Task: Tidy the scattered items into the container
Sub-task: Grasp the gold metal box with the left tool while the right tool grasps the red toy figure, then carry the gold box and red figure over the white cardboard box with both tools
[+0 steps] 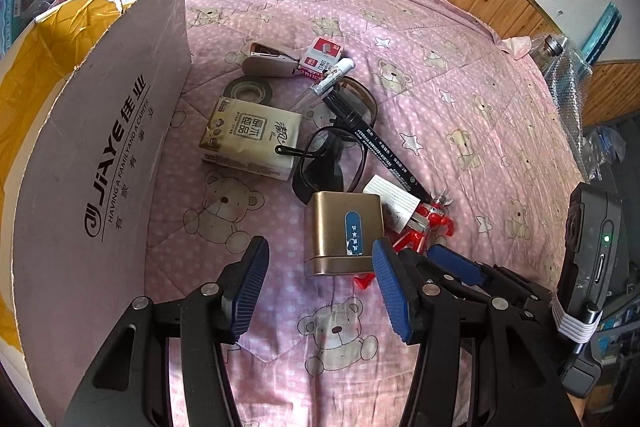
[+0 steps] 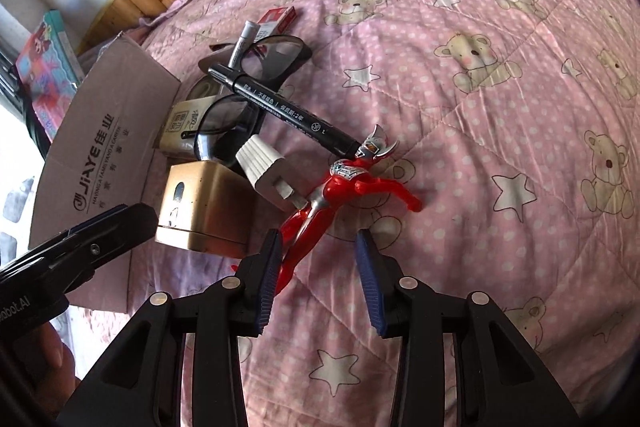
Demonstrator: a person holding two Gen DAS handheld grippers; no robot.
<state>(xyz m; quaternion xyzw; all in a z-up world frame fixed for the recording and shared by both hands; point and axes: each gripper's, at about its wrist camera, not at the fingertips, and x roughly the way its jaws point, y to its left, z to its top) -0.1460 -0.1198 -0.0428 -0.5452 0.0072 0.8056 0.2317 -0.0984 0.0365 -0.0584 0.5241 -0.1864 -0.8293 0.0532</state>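
Surface: bed covered by pink quilt (image 2: 480, 115) printed with bears and stars.

Container: cardboard box (image 1: 108, 155), marked "JIAYE", standing at the left edge of the item cluster, flap raised, yellow lining visible inside. No scattered item seen inside it.

Left gripper (image 1: 320, 283): jaws released, spread wide, gripping nothing. Positioned low over the quilt, just short of the gold tin (image 1: 344, 231); right-hand fingertip close beside the tin's lower corner, contact not determinable.

Right gripper (image 2: 318, 279): jaws released, holding nothing. Positioned over the legs of the red toy figure (image 2: 340, 187); one leg passing just beside the left-hand pad (image 2: 268, 279), contact not determinable.

Item cluster, all lying on the quilt beside the box:
- Gold tin, nearest the left gripper, blue oval label on top.
- White charger plug (image 2: 264, 167), touching the tin and the toy figure.
- Black marker (image 2: 280, 107), laid diagonally across the black-framed glasses (image 1: 332, 155), its end near the figure's head.
- Tissue packet (image 1: 252, 139), next to the box wall, one glasses arm resting on it.
- Tape roll (image 1: 248, 89), behind the tissue packet.
- Beige stapler (image 1: 272, 61) and red-and-white small carton (image 1: 322, 57), at the far end of the cluster.
- White tube (image 1: 334, 75), against the carton.
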